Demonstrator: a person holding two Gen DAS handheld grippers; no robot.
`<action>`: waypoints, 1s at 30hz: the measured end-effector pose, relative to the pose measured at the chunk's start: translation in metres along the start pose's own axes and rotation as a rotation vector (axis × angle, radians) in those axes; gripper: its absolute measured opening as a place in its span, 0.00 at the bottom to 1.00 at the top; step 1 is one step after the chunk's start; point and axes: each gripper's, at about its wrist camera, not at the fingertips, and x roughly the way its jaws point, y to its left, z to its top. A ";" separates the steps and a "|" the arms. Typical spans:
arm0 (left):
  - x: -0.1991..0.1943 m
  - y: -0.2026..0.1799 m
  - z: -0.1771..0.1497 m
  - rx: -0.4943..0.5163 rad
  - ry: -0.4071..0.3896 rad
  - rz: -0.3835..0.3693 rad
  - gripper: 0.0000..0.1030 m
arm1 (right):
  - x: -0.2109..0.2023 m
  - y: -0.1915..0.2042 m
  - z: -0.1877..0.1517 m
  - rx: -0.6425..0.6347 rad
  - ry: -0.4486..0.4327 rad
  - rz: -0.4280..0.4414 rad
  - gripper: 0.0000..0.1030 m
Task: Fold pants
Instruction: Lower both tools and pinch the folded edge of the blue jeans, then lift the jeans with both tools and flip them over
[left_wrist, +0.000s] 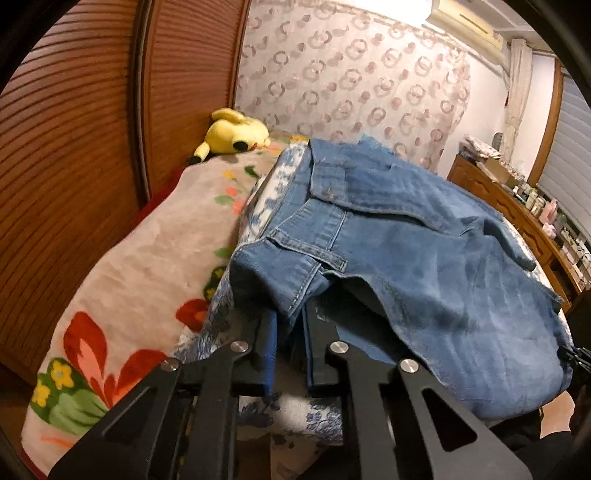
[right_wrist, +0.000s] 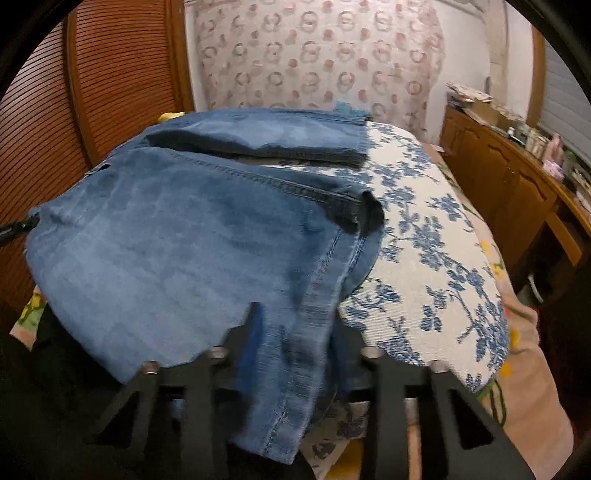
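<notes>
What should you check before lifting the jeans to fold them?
1. Left gripper shut on the waistband end of the jeans: ok, denim sits between the jaws.
2. Right gripper shut on the hem end: ok.
3. Jeans lying flat: not ok, one leg is doubled over and rumpled.
4. Blue-flowered cloth free of both grips: cannot tell.
5. Yellow plush toy clear of the jeans: ok, it lies apart on the blanket.

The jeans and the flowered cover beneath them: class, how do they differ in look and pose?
The jeans are plain faded blue denim; the flowered cover is cream with blue blossoms. The jeans lie rumpled, with overlapping layers and stitched seams; the cover lies smooth and flat. The jeans hang over the near edge; the cover does not. Both are cloth, carrying blue.
</notes>
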 end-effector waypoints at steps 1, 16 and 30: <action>-0.002 0.000 0.002 -0.004 -0.007 -0.008 0.10 | 0.000 0.000 0.000 0.000 0.002 0.009 0.13; -0.037 -0.033 0.052 0.059 -0.171 -0.088 0.07 | -0.026 -0.011 0.043 0.016 -0.132 0.109 0.05; -0.035 -0.062 0.120 0.104 -0.291 -0.152 0.07 | -0.018 -0.019 0.114 -0.060 -0.271 0.104 0.05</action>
